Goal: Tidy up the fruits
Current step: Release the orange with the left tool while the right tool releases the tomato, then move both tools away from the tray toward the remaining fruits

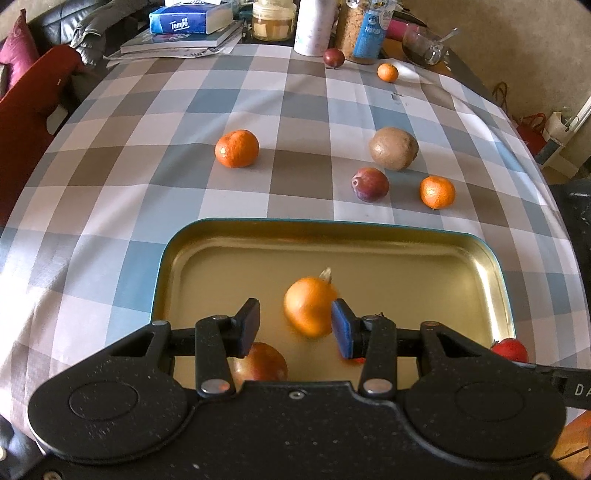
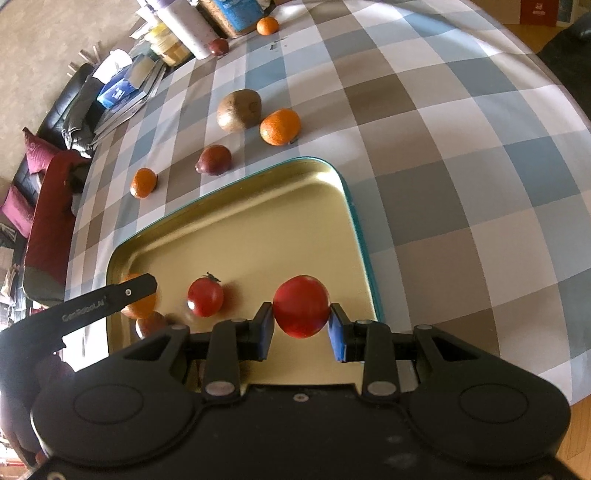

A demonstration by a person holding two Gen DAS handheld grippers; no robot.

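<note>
A gold tray with a teal rim (image 1: 369, 236) (image 2: 258, 206) lies on the checked tablecloth. My left gripper (image 1: 295, 328) is open over the tray; a blurred orange mandarin (image 1: 309, 312) sits between its pads, touching only the right pad. A reddish fruit (image 1: 264, 363) lies in the tray under the left finger. My right gripper (image 2: 301, 328) is shut on a red tomato (image 2: 301, 311) above the tray's near right part. A second tomato (image 2: 205, 302) lies in the tray. On the cloth lie mandarins (image 1: 237, 148) (image 1: 437, 192) (image 1: 387, 72), a kiwi (image 1: 393, 148) and purple fruits (image 1: 370, 184) (image 1: 334, 58).
Clutter lines the table's far edge: a tissue pack (image 1: 190, 18) on books, a jar (image 1: 272, 20), a white cylinder (image 1: 316, 27), a bottle (image 1: 365, 31), a glass bowl (image 1: 424, 46). A red chair (image 1: 29, 96) stands at the left. The left gripper's finger shows in the right wrist view (image 2: 110, 295).
</note>
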